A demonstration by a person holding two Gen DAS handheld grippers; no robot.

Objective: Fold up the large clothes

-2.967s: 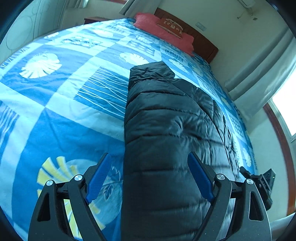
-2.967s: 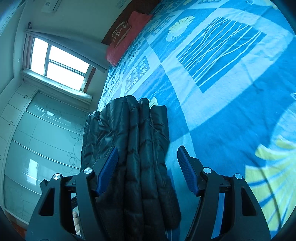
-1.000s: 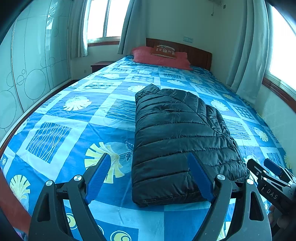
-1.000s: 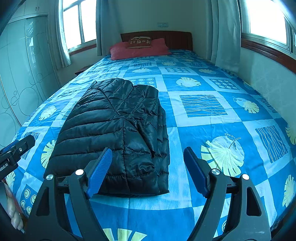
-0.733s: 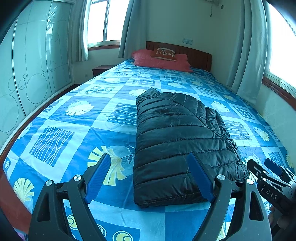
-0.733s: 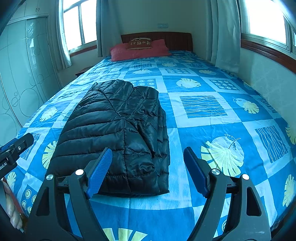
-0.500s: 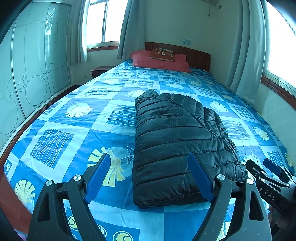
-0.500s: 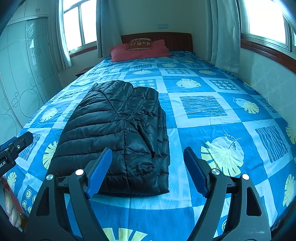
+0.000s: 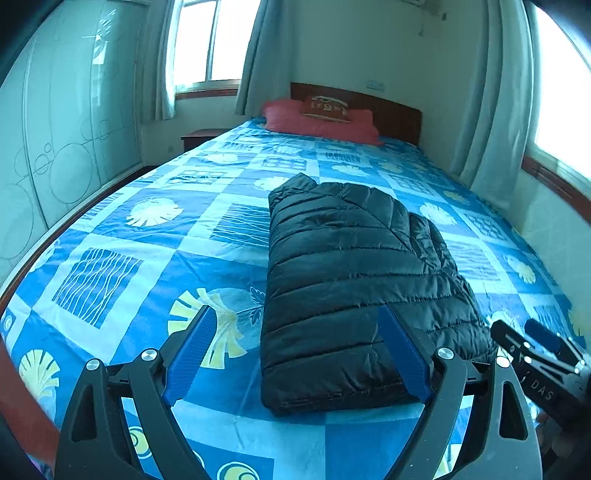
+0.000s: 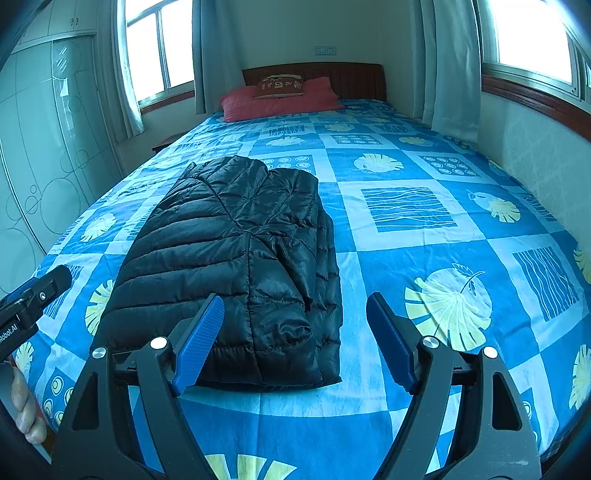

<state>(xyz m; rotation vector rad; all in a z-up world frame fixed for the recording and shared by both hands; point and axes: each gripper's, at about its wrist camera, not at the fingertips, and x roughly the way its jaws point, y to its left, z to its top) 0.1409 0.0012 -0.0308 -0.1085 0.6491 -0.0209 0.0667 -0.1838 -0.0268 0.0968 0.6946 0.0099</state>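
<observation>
A black puffer jacket (image 9: pixel 354 280) lies folded into a long rectangle on the blue patterned bedspread (image 9: pixel 155 258). It also shows in the right wrist view (image 10: pixel 236 258). My left gripper (image 9: pixel 295 354) is open and empty, held back above the foot of the bed, short of the jacket's near edge. My right gripper (image 10: pixel 295 339) is open and empty, also held back from the jacket. The right gripper shows at the right edge of the left wrist view (image 9: pixel 535 354). The left gripper shows at the left edge of the right wrist view (image 10: pixel 33 295).
Red pillows (image 10: pixel 280 98) lie against the wooden headboard (image 10: pixel 354 79). A glass wardrobe (image 9: pixel 55 147) stands left of the bed, a nightstand (image 9: pixel 199 138) beside it. Curtained windows (image 10: pixel 524 33) line the walls. The bedspread (image 10: pixel 443 229) stretches right of the jacket.
Both grippers have pulled well back from the jacket and risen since three seconds ago. Over the last second the views barely shift. The jacket stays still.
</observation>
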